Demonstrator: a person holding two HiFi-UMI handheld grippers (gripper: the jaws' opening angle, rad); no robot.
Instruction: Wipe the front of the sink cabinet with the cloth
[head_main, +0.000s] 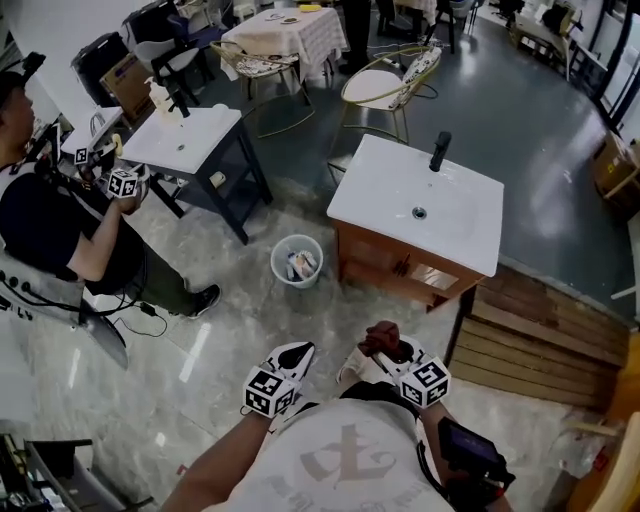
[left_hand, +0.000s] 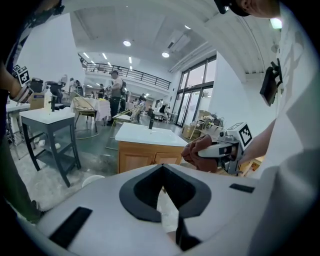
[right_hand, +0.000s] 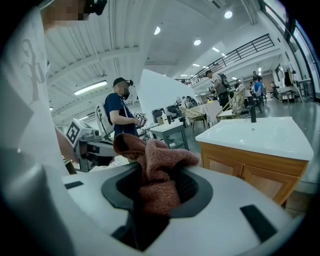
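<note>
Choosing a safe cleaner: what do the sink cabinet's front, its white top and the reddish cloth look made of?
Orange-brown sink cabinet front: wood or veneer, going by warm colour and panelled doors; matte.
White basin top: smooth, glossy, probably ceramic.
Reddish-brown cloth: soft knitted or terry fabric, visibly nubby weave.

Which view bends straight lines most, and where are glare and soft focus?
Both gripper views: heavy fisheye bending, black corners. Left gripper view: ceiling lamps blown white. Right gripper view: the cloth is crisp, the background softer. Head view: mildest bending, light streaks on the glossy floor, sink cabinet sharp.
</note>
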